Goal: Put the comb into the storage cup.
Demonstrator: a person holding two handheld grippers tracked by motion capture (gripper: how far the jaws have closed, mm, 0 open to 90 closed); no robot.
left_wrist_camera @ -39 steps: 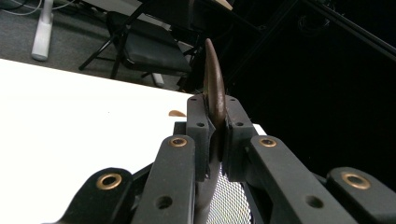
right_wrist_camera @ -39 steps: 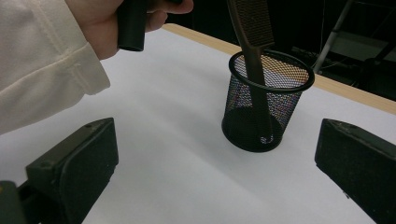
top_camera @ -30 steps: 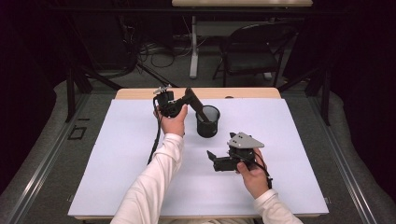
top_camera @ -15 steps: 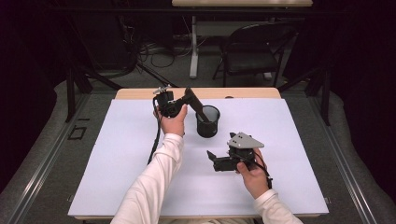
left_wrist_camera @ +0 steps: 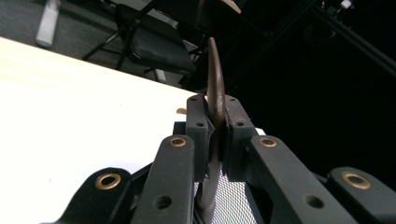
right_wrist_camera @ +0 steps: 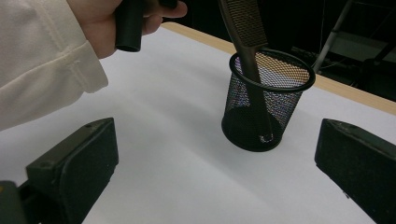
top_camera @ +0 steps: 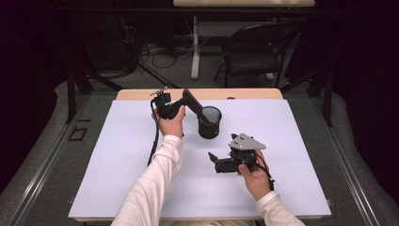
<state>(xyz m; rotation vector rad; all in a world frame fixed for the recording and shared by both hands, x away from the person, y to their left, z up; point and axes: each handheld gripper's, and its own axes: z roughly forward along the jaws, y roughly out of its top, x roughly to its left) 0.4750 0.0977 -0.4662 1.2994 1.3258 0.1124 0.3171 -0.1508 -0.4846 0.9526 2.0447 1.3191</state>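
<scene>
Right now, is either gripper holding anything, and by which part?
The left gripper clamps a dark comb partway along its length; its lower end is inside the mesh cup. The right gripper is open, empty.

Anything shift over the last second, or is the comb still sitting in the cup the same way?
Nothing visibly changed. The left gripper stays clamped on the comb, whose lower end rests inside the mesh cup. The right gripper stays open, apart from the cup, on the white table.
</scene>
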